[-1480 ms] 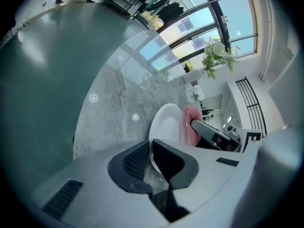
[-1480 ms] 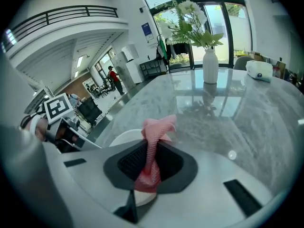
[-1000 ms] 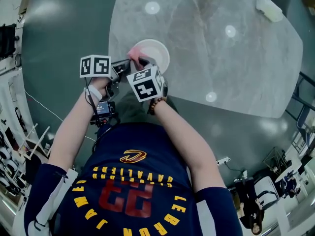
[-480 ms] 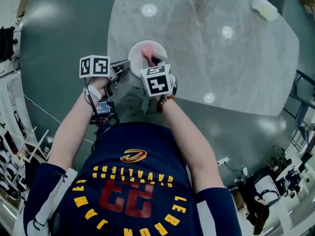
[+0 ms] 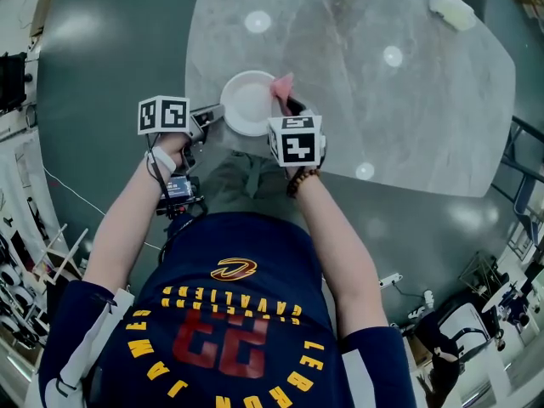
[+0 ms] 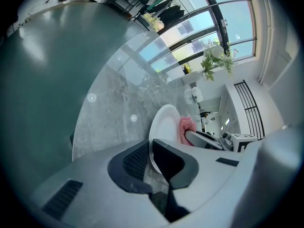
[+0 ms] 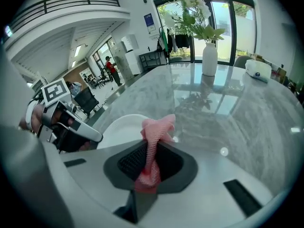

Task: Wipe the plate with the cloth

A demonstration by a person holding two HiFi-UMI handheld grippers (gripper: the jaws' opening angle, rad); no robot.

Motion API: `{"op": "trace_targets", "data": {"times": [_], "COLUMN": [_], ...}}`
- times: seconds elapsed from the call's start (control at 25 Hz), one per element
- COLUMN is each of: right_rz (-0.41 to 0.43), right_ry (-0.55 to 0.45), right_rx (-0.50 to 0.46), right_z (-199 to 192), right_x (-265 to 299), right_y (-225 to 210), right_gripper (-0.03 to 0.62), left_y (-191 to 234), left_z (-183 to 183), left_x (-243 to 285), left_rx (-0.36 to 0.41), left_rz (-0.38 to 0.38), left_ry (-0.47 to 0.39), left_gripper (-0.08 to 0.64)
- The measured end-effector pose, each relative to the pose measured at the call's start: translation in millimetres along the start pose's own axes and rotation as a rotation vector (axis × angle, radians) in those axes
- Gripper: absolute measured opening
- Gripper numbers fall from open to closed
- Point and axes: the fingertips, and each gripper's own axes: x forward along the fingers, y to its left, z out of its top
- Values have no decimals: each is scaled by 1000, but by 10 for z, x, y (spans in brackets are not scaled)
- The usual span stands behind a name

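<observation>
Plate (image 5: 247, 104), white, round, so with no long axis to line up on; item of the wiping task. Head view: sits at the near left edge of the pale marbled table (image 5: 408, 109), and whether it rests flat or is raised slightly cannot be told. The left gripper (image 5: 214, 118) meets its near-left rim, while the right gripper (image 5: 289, 103), below its marker cube (image 5: 296, 140), stands at the opposite, right side. The pink cloth (image 5: 281, 84) lies at the far-right rim, touching or just over the edge. Left gripper view: the left gripper (image 6: 151, 159) has its jaws drawn narrow with the thin rim of the plate (image 6: 164, 125) clamped between the dark pads; the dish reaches away from the jaws, with the cloth (image 6: 186, 125) and the right gripper (image 6: 205, 139) at its far right side. Right gripper view: the right gripper (image 7: 150, 164) has its jaws pinched on the cloth (image 7: 155, 139), a twisted strand running along the jaw line and ending in a loose tuft ahead of the tips. The plate (image 7: 118, 129) lies left of and just beyond that tuft, with the left gripper (image 7: 71, 133) farther left across it; a vase (image 7: 209, 58) of flowers stands well apart at the table's far side. Judgement: the right hand is the working hand, and the dish surface lies wholly to its left, so the next stroke should draw the tuft leftward across the plate toward the holding gripper.
</observation>
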Motion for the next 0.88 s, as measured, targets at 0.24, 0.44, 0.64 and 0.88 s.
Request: {"op": "trace_targets", "data": {"times": [0.24,0.44,0.64,0.88], "right_rz": [76,179,213,207], "right_ry": [-37,21,80,93], "right_rx": [-1,-91,-119,-134], "right_z": [143,54,-127,-130], "right_x": [-36,164,343,346], "right_y": [344,873,1131,989], "right_gripper": [46,46,46,46], "left_y": [-3,-6,-18,2], "left_z": [20,29,10,7], "left_x": [0,19,17,17], "left_rx": [-7,-20,-25,-40], "left_rz": [1,-5,-28,-36], "left_ry": [-12,-26,-36,-48], "left_gripper": [28,28,28,28]}}
